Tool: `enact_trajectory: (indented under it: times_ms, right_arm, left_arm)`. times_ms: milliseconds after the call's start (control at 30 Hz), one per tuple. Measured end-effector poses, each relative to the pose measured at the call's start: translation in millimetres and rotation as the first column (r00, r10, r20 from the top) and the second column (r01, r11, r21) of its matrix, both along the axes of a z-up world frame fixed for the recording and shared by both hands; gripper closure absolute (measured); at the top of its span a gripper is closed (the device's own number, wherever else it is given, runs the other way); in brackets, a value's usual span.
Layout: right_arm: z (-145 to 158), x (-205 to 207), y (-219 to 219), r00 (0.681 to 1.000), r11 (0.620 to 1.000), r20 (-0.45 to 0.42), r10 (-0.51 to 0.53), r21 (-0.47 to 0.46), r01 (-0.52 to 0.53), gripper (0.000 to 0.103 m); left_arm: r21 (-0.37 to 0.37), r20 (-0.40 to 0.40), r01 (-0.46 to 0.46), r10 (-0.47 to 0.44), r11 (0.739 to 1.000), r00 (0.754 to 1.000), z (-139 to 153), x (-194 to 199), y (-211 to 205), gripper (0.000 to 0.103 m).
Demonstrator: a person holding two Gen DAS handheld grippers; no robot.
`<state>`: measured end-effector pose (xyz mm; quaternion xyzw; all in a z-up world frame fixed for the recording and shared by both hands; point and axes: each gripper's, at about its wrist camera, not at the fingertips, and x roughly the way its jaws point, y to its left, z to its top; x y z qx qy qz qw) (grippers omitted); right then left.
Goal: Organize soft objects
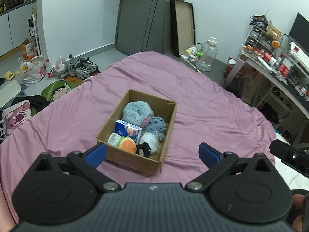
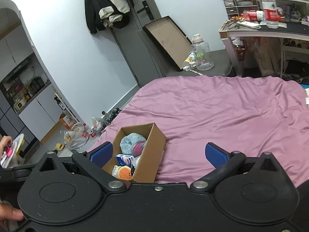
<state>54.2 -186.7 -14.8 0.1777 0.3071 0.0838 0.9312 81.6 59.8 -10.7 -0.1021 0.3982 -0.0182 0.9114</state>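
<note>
An open cardboard box (image 1: 168, 129) sits on the purple bedsheet (image 1: 212, 104). Inside lie a fluffy blue-grey plush (image 1: 136, 111), a spiky grey ball (image 1: 156, 126), a blue tissue packet (image 1: 127, 130), a burger toy (image 1: 127, 145), a white fluffy item (image 1: 149, 142) and a small black item (image 1: 143, 149). My left gripper (image 1: 152, 154) is open and empty, just in front of the box's near edge. My right gripper (image 2: 158, 154) is open and empty, above the box's (image 2: 152, 147) right side; the plush (image 2: 131, 142) and burger toy (image 2: 124, 172) show inside.
Shoes (image 1: 83, 67), plastic bags (image 1: 31, 71) and a bottle (image 1: 49, 68) lie on the floor left of the bed. A clear jar (image 1: 206, 58) and a leaning frame (image 1: 182, 27) stand past the bed. A cluttered desk (image 1: 280, 65) is at the right.
</note>
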Motion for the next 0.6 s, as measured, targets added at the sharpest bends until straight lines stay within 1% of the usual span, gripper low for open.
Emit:
enact_trajectory:
  times_ms: [200,300,400,533,600]
  right_arm:
    - [10,-22,-16,0.999,1.0,0.026,0.025,-0.015,-0.025,0.0]
    - [12,-28,-24,1.0,1.0,0.009,0.019,-0.016,-0.019,0.0]
    - [13,-34,-32,1.0,1.0,0.001,0.007,-0.012,-0.007,0.0]
    - [16,-44,-38,1.0,1.0,0.014,0.006,-0.019,-0.005,0.0]
    - [16,-47,-39,1.0,0.999,0.017,0.012,-0.037,-0.011,0.0]
  left_arm:
    - [0.031,0.033,-0.006,0.005,1.0,0.999,18,-21,-10,0.002]
    - [0.032,0.053,0.002,-0.004,0.999,0.999,26,-34,-17,0.002]
    - [0.04,0.069,0.008,-0.011,0.999,0.998,31,-44,-21,0.002]
    - [0.046,0.084,0.007,-0.01,0.999,0.996,36,-57,-23,0.002]
    - [0.046,0.089,0.003,-0.007,0.999,0.996,37,-62,-24,0.002]
